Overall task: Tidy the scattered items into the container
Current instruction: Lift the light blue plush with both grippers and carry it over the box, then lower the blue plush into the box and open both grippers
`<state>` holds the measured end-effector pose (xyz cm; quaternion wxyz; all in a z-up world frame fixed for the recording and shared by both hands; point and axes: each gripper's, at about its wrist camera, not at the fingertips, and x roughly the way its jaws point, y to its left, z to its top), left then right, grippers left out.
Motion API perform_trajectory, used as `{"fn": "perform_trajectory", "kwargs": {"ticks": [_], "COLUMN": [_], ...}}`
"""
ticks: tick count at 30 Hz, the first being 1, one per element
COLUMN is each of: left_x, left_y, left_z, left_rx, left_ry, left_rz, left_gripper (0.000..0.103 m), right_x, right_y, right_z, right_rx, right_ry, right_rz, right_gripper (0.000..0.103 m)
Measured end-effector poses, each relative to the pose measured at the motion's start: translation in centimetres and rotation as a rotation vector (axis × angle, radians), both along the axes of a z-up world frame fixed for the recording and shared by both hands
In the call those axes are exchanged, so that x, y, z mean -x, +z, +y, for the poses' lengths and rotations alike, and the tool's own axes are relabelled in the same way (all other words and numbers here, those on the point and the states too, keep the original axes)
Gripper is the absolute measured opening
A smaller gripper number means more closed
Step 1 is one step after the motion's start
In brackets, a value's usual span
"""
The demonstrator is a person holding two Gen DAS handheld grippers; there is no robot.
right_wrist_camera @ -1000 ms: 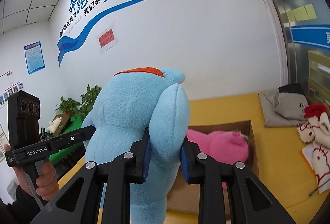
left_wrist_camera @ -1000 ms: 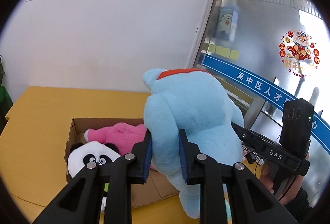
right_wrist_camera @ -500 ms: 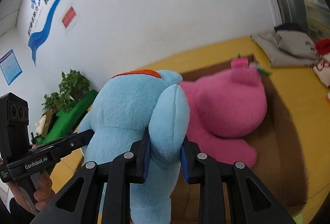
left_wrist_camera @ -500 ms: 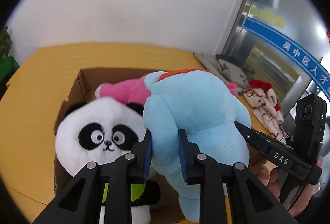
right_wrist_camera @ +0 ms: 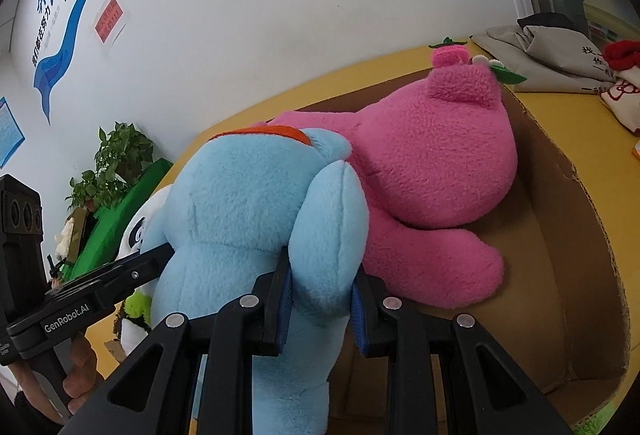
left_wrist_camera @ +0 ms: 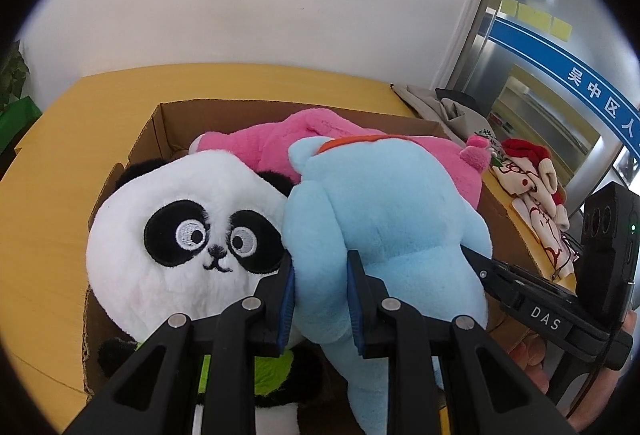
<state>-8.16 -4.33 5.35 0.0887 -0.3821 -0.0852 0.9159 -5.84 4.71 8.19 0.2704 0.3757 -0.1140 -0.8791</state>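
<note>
You've got the blue plush toy pinched from both sides: your left gripper has its jaws clamped on one limb, and your right gripper has its jaws squeezed on the other limb. The toy sits over the open cardboard box on the yellow bench, pressed up against the panda plush on its left and lying on top of the pink plush, both already in the box. Off to the right on the bench there's a folded grey cloth and a red-and-white plush.
</note>
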Motion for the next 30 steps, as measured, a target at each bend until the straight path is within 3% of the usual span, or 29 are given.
{"fn": "perform_trajectory", "kwargs": {"ticks": [7, 11, 17, 20, 22, 25, 26, 29, 30], "left_x": [0.2, 1.2, -0.3, -1.4, -2.5, -5.1, -6.2, -9.4, -10.5], "left_y": [0.6, -0.5, -1.8, -1.4, -0.8, 0.8, 1.5, 3.5, 4.1], "left_z": [0.5, 1.6, 1.3, 0.6, 0.2, -0.1, -0.1, 0.1, 0.3], "left_rx": [0.018, 0.095, 0.084, 0.058, 0.053, 0.039, 0.039, 0.042, 0.040], "left_ry": [0.006, 0.020, 0.035, 0.036, 0.045, 0.049, 0.052, 0.079, 0.087], "left_rz": [0.023, -0.013, -0.029, -0.032, -0.028, 0.020, 0.046, 0.120, 0.150], "left_gripper": [0.022, 0.022, 0.023, 0.027, 0.027, 0.031, 0.035, 0.070, 0.076], "right_x": [0.1, 1.1, 1.1, 0.6, -0.2, -1.9, -2.6, -5.1, -5.9], "right_y": [0.0, -1.4, -2.5, -2.2, -1.6, -0.2, 0.4, 2.2, 2.8], "right_z": [-0.7, -1.3, -1.1, -0.3, 0.5, 1.5, 1.6, 2.1, 2.3], "right_rx": [-0.042, -0.086, -0.113, -0.139, -0.139, -0.126, -0.140, -0.171, -0.179], "right_ry": [-0.005, -0.010, -0.030, -0.084, -0.109, -0.098, -0.091, -0.069, -0.064], "right_rz": [0.021, -0.030, -0.078, -0.077, -0.072, -0.048, -0.032, 0.022, 0.039], "right_gripper": [0.027, 0.027, 0.032, 0.051, 0.086, 0.095, 0.095, 0.096, 0.097]}}
